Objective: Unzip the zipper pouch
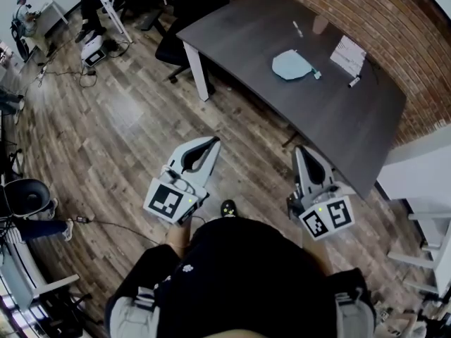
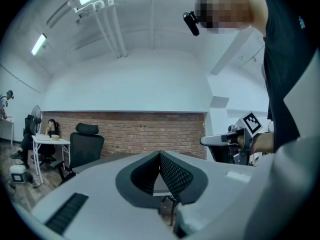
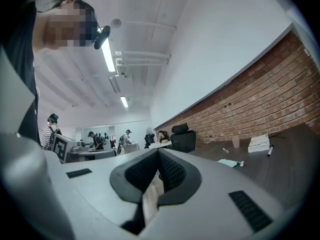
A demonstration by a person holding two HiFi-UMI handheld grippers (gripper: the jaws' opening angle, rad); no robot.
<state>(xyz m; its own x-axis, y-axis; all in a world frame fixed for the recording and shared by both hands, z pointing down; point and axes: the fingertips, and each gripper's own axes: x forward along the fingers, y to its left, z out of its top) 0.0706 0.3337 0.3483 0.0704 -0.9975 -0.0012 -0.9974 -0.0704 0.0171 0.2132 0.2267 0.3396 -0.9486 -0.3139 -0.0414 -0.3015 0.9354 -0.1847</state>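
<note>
A light blue zipper pouch [image 1: 292, 65] lies flat on the dark grey table [image 1: 246, 34], well ahead of both grippers. In the right gripper view the pouch [image 3: 230, 162] shows small on the tabletop to the right. My left gripper [image 1: 213, 141] is held over the wooden floor, short of the table, its jaws shut with nothing between them. My right gripper [image 1: 299, 150] hangs near the table's front edge, likewise shut and empty. In the left gripper view the left gripper [image 2: 159, 154] points level toward the brick wall, with the right gripper's marker cube at the right.
On the table lie a white booklet [image 1: 348, 53], a marker pen [image 1: 354, 82], a small cup [image 1: 320, 24] and another pen [image 1: 297, 28]. A black office chair [image 1: 189, 13] stands at the table's left end. A white shelf unit [image 1: 423, 182] is at the right, cables at the far left.
</note>
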